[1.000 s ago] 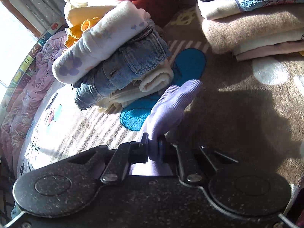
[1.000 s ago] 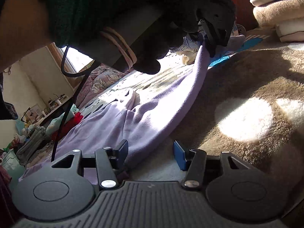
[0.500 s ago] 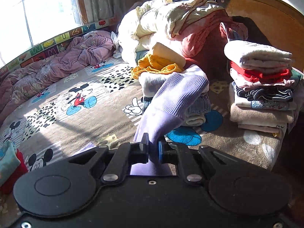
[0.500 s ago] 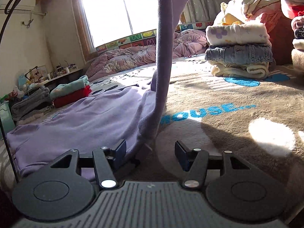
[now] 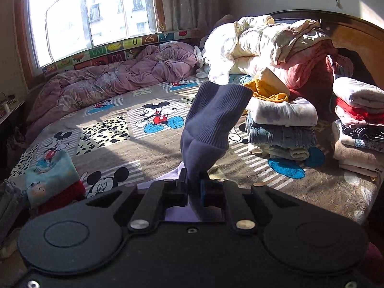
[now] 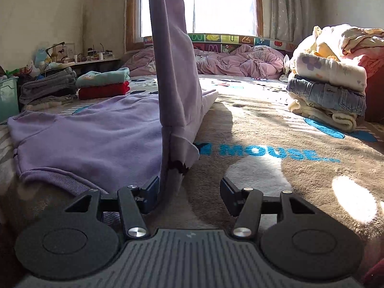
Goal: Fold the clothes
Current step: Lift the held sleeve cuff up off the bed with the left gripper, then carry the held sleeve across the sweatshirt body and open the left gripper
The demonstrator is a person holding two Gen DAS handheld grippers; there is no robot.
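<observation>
A lilac sweatshirt (image 6: 91,134) lies flat on the Mickey Mouse blanket (image 6: 276,129). My left gripper (image 5: 194,187) is shut on its ribbed sleeve cuff (image 5: 213,120), held high above the bed. In the right wrist view the sleeve (image 6: 172,60) hangs taut from above down to the body of the sweatshirt. My right gripper (image 6: 189,194) is open and low on the bed at the sweatshirt's near edge; the sleeve's base rests against its left finger (image 6: 151,192).
Folded stacks stand at the right: white and denim (image 5: 280,124), and a taller pile (image 5: 360,124) by the headboard. A teal and red stack (image 6: 103,84) sits at the left. A pink duvet (image 5: 115,81) lies under the window. Loose laundry (image 5: 276,45) is heaped behind.
My left gripper has risen with the cuff, pulling the sleeve upright. My right gripper has stayed open and shifted along the sweatshirt's edge, its view turning toward the window.
</observation>
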